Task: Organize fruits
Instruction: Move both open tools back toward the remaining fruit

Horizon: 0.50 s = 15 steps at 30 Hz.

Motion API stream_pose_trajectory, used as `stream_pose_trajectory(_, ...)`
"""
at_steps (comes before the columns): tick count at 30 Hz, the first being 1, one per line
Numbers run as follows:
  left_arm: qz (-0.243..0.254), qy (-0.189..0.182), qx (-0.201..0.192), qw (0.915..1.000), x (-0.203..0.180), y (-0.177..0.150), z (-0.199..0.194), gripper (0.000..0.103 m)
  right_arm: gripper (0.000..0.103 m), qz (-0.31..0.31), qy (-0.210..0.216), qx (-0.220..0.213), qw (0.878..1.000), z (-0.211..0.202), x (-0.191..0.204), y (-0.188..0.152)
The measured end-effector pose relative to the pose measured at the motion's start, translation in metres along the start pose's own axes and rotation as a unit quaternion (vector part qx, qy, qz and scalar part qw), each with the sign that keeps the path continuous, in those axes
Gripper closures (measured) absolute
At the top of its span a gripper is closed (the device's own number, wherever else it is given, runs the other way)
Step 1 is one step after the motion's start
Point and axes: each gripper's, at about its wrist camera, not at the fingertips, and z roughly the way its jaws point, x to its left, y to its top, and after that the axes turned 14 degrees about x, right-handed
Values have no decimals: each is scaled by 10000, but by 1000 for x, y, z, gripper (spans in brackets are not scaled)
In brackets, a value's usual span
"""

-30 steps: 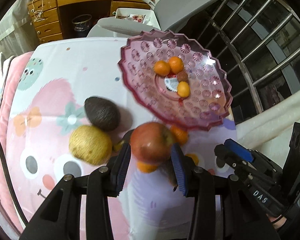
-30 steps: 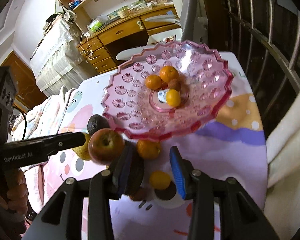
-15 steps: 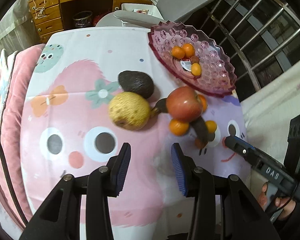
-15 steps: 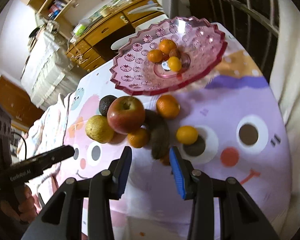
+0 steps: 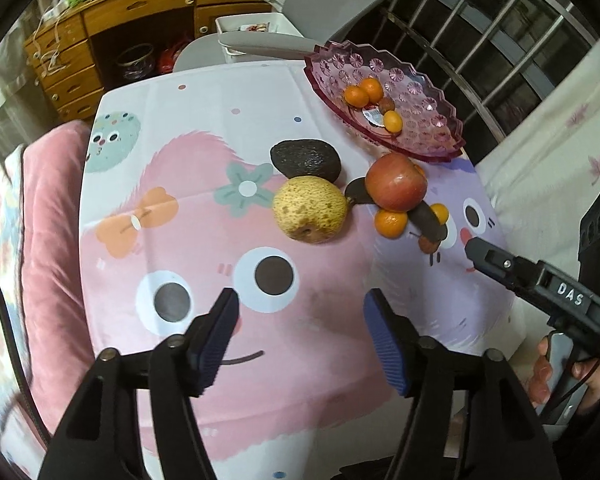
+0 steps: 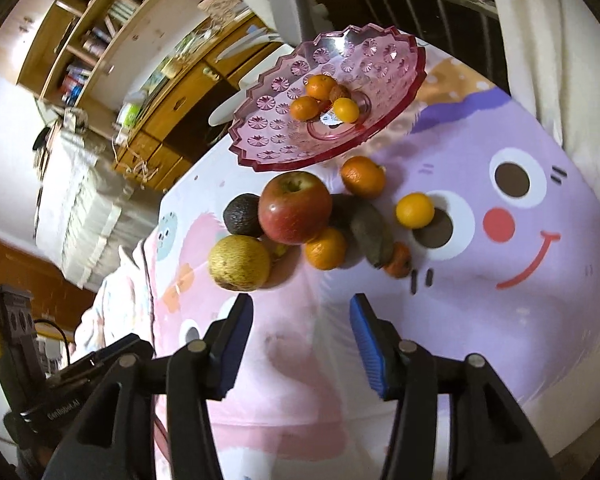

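Cartoon tablecloth (image 5: 228, 320), desk behind | our left gripper (image 5: 300, 320) and right gripper (image 6: 300, 328) both spread, empty | apple (image 6: 295, 207) perched on the loose fruit pile beside pink dish (image 6: 400, 80) | risk: nudging it, we scatter the tangerines

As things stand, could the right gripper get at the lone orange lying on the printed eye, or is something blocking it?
Probably yes. The right gripper is open and holds nothing, and the orange lies apart from the pile, with bare tablecloth between them. The dark avocado beside it sits off to one side, not across the approach.
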Motion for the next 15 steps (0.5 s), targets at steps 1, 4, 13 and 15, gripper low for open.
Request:
stream_pose_trajectory(1,55,15,26,10000,1,1,0,31,45,63,0,-27,10000,1,3,-1)
stream_pose_trajectory(4,182,16,122,9998,4,7,3,16,36,222,43,-52,9997,3,7,-2)
stream_pose_trajectory(13,424,159,428,9981,-4,39,24,7,25,500,40,-64,9987,20,7,22)
stream_pose_trajectory(15,428,217,558,9973,-6,47,33,7,25,507,47,-47,9987,27,6,32)
